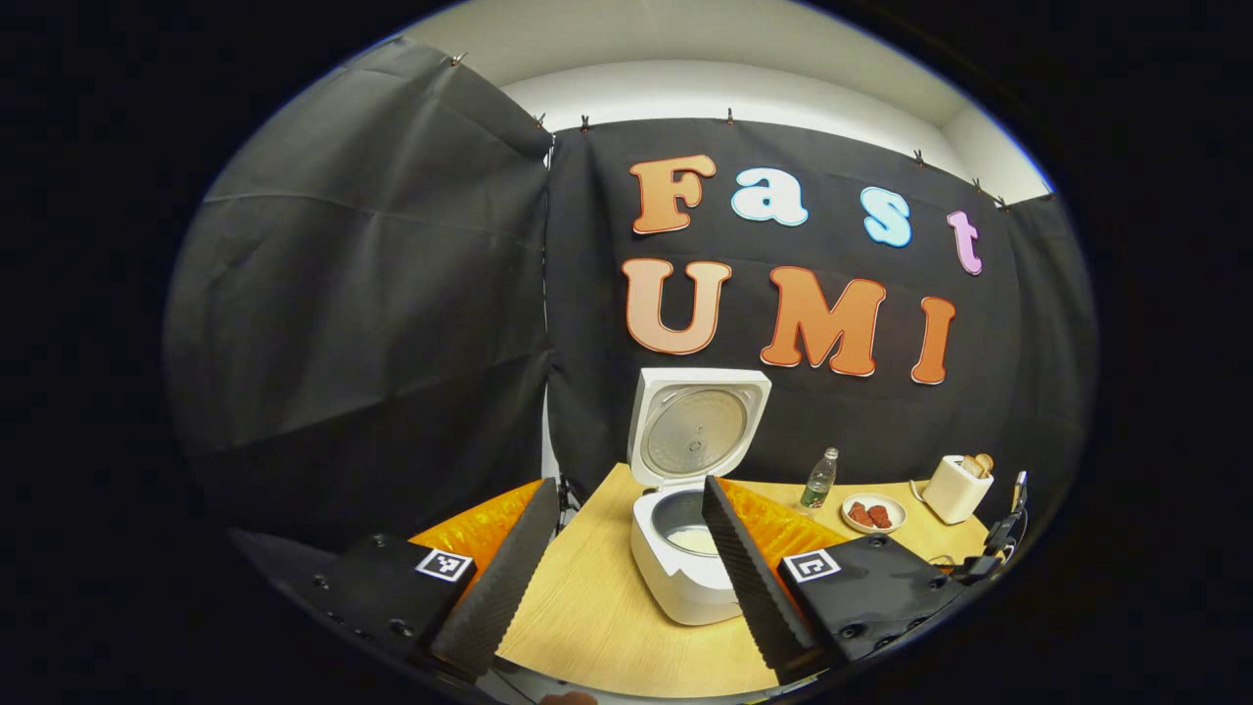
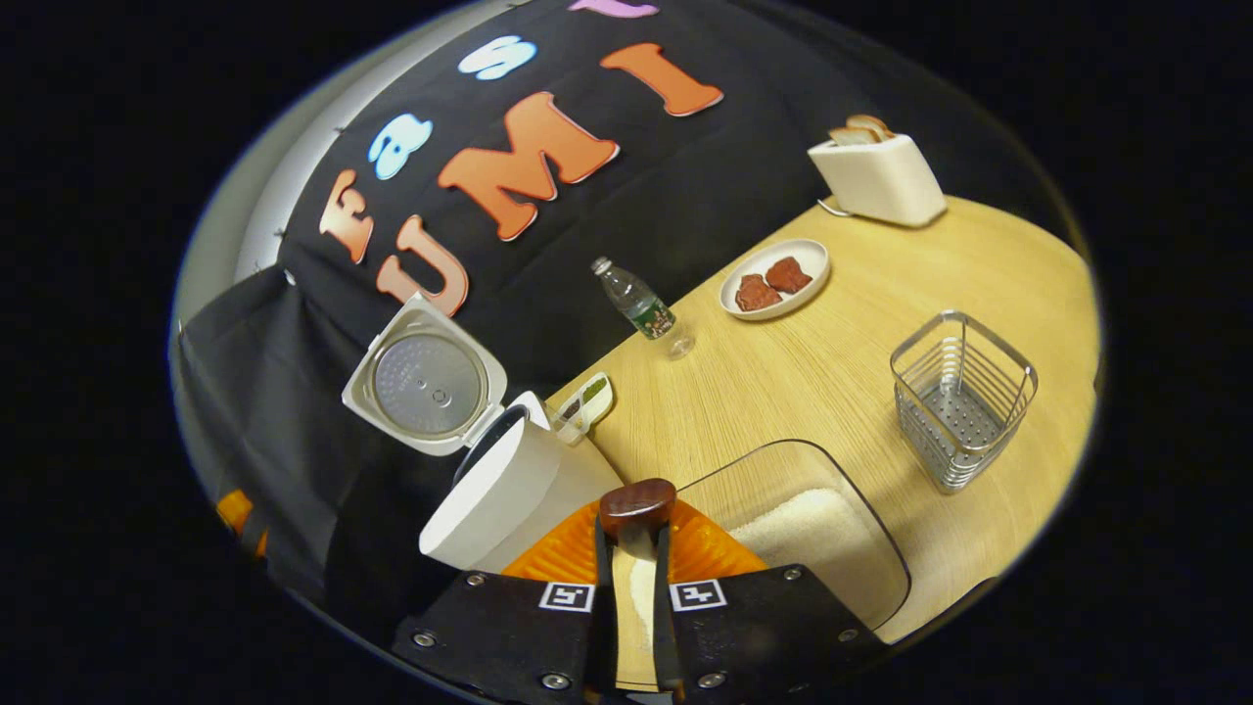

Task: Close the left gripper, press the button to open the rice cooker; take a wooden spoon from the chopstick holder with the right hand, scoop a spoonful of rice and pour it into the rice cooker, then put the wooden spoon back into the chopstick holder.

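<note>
The white rice cooker (image 1: 685, 573) stands open on the wooden table, its lid (image 1: 697, 421) upright and a pale layer inside the pot. My left gripper (image 1: 628, 487) hovers in front of it, open, holding nothing. In the right gripper view, my right gripper (image 2: 634, 534) is shut on the wooden spoon (image 2: 636, 504), whose dark brown end pokes past the fingertips. It hangs between the cooker (image 2: 499, 494) on the left and a glass bowl of rice (image 2: 817, 524) on the right. The wire chopstick holder (image 2: 961, 397) stands beyond the bowl. Whether the spoon carries rice is hidden.
A water bottle (image 2: 641, 308), a plate with brown pieces (image 2: 778, 279) and a toaster with bread (image 2: 876, 176) line the back of the table. A small clear cup (image 2: 587, 401) lies beside the cooker. Black cloth walls close off the booth behind.
</note>
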The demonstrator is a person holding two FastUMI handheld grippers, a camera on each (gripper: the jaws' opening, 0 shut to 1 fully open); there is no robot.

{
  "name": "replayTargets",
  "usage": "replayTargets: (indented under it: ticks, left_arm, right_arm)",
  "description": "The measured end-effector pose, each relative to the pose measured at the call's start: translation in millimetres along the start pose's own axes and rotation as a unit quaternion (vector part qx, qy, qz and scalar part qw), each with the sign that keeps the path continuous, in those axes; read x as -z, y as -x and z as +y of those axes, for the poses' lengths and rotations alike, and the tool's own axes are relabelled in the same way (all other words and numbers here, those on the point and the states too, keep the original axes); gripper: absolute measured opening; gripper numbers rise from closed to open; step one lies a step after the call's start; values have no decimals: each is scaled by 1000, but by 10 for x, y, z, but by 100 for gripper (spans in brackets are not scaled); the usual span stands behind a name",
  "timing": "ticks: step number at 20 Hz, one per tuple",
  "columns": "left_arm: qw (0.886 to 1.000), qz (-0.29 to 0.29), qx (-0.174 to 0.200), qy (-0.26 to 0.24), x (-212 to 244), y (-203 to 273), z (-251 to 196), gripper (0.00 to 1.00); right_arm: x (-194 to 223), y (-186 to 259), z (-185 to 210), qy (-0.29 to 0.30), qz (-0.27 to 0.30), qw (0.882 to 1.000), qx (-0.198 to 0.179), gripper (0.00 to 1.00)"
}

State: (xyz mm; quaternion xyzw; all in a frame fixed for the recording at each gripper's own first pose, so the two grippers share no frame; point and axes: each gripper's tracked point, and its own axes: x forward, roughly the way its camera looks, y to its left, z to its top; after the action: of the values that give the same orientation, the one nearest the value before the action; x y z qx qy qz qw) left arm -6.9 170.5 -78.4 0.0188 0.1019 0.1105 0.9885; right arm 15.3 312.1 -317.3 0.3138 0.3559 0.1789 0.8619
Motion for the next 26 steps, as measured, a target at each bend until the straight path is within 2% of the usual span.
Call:
replayTargets:
  ticks: [5,11,18,22,26]
  left_arm:
    - [1000,-1,-1,-3,-33,11,-23,99]
    - [1000,-5,4,2,-63,-20,-93,99]
    - [1000,-18,10,4,-159,-17,-173,99]
    - [1000,-25,12,8,-203,15,-200,99]
    - [999,-27,17,7,-209,46,-247,99]
  right_arm:
    - [-93,35,-178,-108,8,994,-1,14]
    - [-293,200,-177,-193,-1,981,-15,14]
    - [-488,400,-219,-254,-16,967,-24,13]
    - [-679,546,-53,-285,-26,957,-43,14]
    - [-879,647,113,-292,-37,954,-59,14]
